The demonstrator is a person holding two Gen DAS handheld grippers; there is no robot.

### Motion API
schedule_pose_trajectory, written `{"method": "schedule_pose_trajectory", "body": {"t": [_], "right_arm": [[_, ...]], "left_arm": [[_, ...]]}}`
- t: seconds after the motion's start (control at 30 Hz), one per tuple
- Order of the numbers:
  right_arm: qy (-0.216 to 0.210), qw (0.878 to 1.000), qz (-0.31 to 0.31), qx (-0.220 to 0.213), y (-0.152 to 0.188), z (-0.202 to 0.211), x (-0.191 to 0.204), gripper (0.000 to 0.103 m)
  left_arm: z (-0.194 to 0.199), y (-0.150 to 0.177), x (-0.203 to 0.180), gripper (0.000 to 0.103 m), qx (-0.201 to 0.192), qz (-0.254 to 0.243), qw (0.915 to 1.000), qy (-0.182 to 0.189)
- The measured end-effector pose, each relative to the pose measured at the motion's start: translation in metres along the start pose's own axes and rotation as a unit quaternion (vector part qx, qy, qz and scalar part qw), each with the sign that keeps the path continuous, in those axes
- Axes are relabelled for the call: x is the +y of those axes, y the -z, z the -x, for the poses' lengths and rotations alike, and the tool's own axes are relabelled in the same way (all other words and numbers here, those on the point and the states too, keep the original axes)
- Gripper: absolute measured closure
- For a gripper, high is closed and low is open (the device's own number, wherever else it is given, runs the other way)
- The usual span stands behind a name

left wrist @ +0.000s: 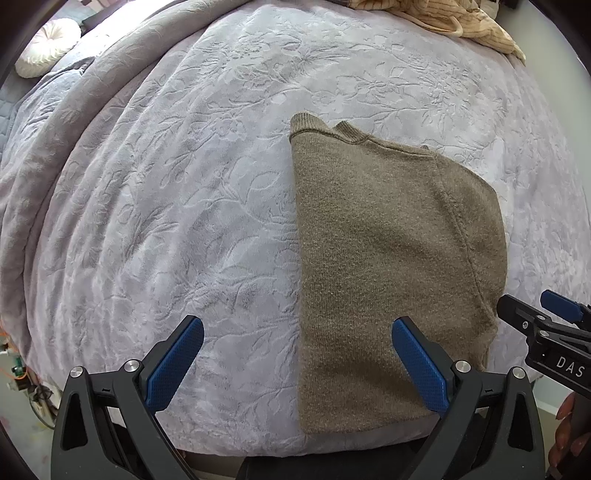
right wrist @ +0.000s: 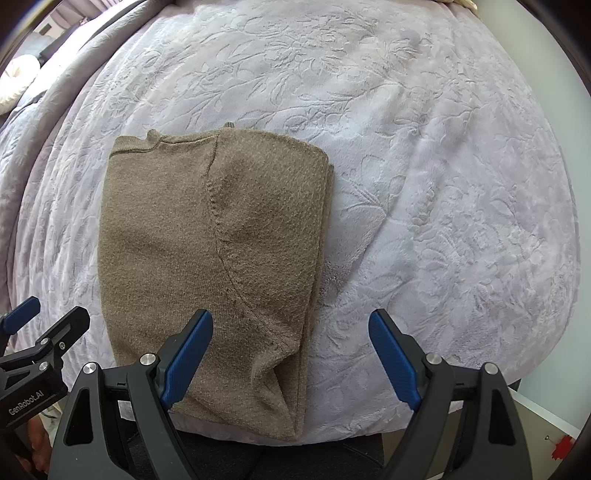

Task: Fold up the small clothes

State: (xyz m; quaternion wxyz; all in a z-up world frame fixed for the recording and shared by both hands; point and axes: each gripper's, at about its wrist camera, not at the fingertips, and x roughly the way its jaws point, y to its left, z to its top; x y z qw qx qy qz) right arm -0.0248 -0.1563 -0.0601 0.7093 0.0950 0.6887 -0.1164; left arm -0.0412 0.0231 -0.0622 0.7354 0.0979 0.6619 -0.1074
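Note:
An olive-brown knit sweater point(left wrist: 391, 258) lies folded lengthwise on the bed, its ribbed collar at the far end; the same sweater point(right wrist: 207, 254) fills the left half of the right wrist view, with a sleeve seam curving down its middle. My left gripper point(left wrist: 297, 332) is open above the sweater's near left edge, holding nothing. My right gripper point(right wrist: 291, 328) is open above the sweater's near right edge, also with nothing in it. Each gripper shows at the edge of the other's view: the right gripper point(left wrist: 532, 306) and the left gripper point(right wrist: 55, 314).
The bed carries a pale lavender blanket point(left wrist: 184, 184) embossed with flowers. A tan ribbed garment point(left wrist: 443, 18) lies heaped at the far edge. A round white cushion point(left wrist: 48, 46) sits far left. The bed's near edge runs just below the grippers.

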Motion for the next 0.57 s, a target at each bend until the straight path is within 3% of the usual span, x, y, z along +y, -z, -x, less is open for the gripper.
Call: {"method": "schedule_pose_trajectory", "body": {"t": [0.57], "right_arm": [[0.0,1.0,0.0,0.001,-0.0001,-0.0009,0.0004,0.015]], "left_arm": [[-0.0023,0.0015,-0.0005,0.001,0.006,0.002,1.0,0.006]]}}
